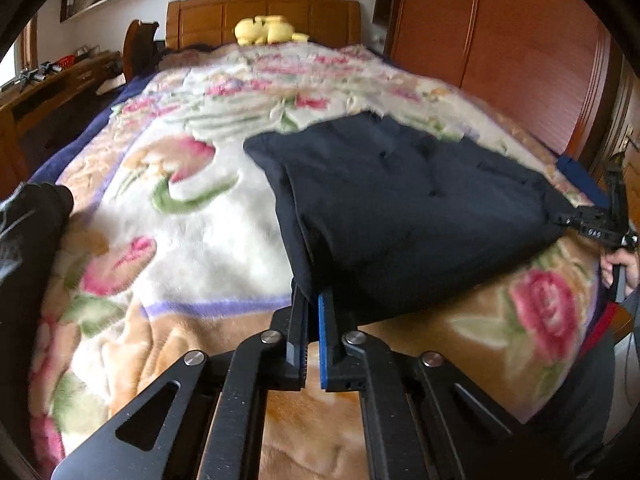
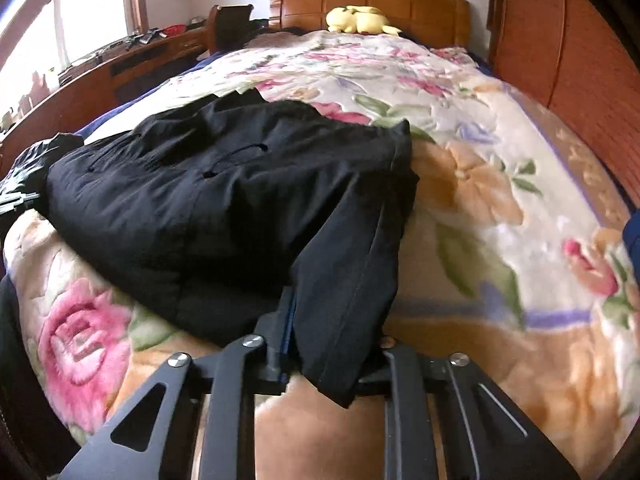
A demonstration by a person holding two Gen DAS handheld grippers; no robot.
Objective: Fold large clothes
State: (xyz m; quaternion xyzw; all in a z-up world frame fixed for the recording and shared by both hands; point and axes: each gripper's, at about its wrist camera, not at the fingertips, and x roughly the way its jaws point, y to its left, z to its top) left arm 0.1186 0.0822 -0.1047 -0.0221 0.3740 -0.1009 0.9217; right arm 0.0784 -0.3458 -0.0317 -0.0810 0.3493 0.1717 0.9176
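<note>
I have the left tool [image 1: 314, 300] clamped on the near-left corner of the black garment [image 1: 400, 200], its pads together on the cloth. The right tool [image 2: 320, 320] is pinched on the near-right corner, fabric draped over its fingers. The garment lies on the floral blanket [image 1: 180, 220] of the bed, stretching away from both tools toward the headboard [image 1: 264, 16]. I judge the coming fold runs toward that headboard, both hands equally near.

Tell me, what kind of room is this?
It looks like a bedroom. There is a bed with a wooden headboard and a flowery blanket, a yellow plush toy at its head, and a tall wooden wardrobe beside it.
</note>
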